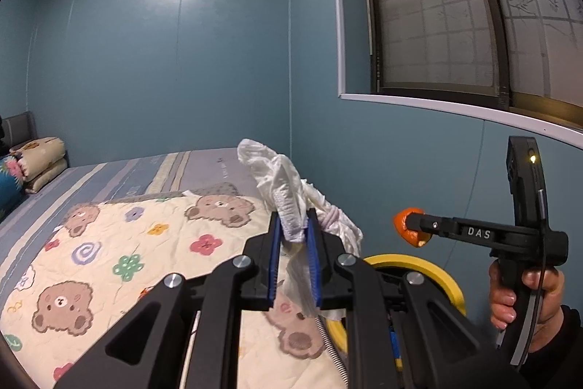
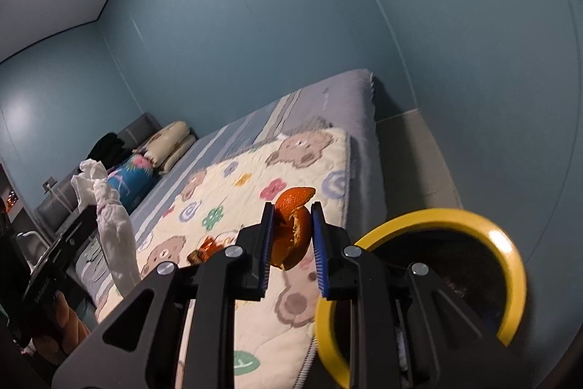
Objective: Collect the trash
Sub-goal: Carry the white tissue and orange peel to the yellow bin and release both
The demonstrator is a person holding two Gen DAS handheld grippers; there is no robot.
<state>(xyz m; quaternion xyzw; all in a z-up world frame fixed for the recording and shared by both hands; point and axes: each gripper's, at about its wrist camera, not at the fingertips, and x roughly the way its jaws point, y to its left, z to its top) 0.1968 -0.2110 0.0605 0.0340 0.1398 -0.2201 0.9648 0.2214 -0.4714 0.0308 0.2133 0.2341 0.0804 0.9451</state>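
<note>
**Tissue and Orange Peel Held Over the Bed**

A crumpled white tissue (image 1: 291, 203) is pinched tight in the left gripper (image 1: 293, 232). Its long side runs up and down: one end sticks up above the blue pads, the other hangs below. It is wrinkled and twisted.

A curled orange peel (image 2: 293, 228) is squeezed in the right gripper (image 2: 291, 236). It stands tall too, with its bumpy skin at the top and its pale inside turned toward the right pad.

Just beside the bed edge, a bin with a yellow rim (image 2: 506, 239) is seen below the right gripper. Small scraps (image 2: 206, 248) are left on the bear quilt (image 2: 226, 192). Farther back, folded bedding (image 2: 171, 141) is stacked by the blue wall (image 1: 164, 61).
</note>
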